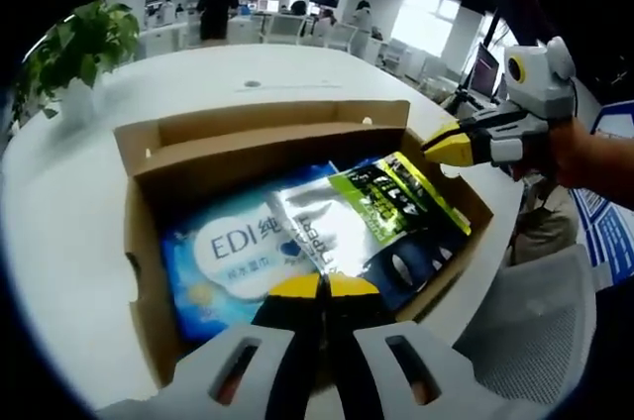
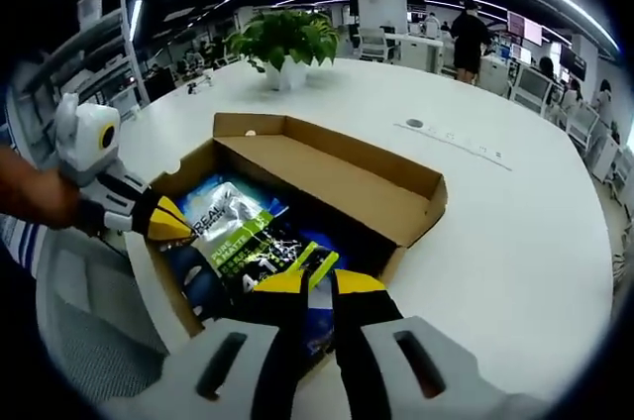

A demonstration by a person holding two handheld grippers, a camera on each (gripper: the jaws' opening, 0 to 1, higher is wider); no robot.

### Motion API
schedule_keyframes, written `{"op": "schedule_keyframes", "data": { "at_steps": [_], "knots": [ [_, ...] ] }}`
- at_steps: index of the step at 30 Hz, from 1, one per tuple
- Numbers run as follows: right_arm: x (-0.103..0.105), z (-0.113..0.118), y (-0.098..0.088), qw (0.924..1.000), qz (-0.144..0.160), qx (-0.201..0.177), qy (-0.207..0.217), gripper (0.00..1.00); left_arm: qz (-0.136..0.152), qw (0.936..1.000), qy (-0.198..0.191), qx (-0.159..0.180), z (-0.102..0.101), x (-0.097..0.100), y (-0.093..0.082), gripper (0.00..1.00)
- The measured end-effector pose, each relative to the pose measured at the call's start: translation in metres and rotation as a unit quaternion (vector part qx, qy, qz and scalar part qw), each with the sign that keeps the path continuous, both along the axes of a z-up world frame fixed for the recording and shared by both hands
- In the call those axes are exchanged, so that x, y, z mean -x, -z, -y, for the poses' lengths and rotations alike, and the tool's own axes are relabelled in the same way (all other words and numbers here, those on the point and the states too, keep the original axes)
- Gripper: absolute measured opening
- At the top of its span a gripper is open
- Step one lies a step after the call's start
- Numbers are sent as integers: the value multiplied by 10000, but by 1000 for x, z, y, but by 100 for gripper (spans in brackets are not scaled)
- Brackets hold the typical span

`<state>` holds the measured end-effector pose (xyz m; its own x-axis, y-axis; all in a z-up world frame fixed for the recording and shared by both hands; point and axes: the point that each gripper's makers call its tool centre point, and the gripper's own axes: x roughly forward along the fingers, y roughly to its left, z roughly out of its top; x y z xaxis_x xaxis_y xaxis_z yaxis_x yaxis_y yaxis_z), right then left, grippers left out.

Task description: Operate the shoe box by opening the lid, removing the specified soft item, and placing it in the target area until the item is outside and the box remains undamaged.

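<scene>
Cardboard shoe box (image 1: 149, 242), lid (image 1: 267, 143) already folded back, standing open on a white table (image 1: 69, 202). Contents, lying flat inside:

1. Foil-and-green pouch (image 1: 386, 207), glossy, on top. In the left gripper view its silver corner sits just ahead of my left tongs (image 1: 322, 286); in the right gripper view the pouch (image 2: 243, 237) lies directly ahead of my right tongs (image 2: 322, 281).
2. Blue soft pack marked EDI (image 1: 233, 252), partly under the pouch, ahead and to the left of my left tongs.

Tongs: left pair looks pressed together with nothing between the jaws; right pair stands slightly parted, empty, its tips (image 1: 446, 146) over the box's far edge in the left gripper view.

Handling, my estimate: both packs look light, limp and crushable, with slick film skins likely to slip. I'd pinch a sealed edge or loose corner, not the belly. Which is the specified item I cannot tell. Box walls look thin; avoid levering on them.
</scene>
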<state>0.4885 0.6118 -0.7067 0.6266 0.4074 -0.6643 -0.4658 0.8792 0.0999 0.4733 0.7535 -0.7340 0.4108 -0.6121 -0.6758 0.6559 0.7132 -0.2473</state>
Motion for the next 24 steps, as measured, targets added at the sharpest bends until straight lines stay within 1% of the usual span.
{"op": "schedule_keyframes", "data": {
  "at_steps": [8,15,24],
  "knots": [
    [9,-1,11,9996,-270,86,12,8,16,10000,39,12,0,0,0,0],
    [15,-4,19,9988,-489,91,19,6,30,10000,73,-3,1,0,1,0],
    [17,-10,24,9982,-594,-17,23,5,14,9999,103,10,1,1,1,0]
  ]
}}
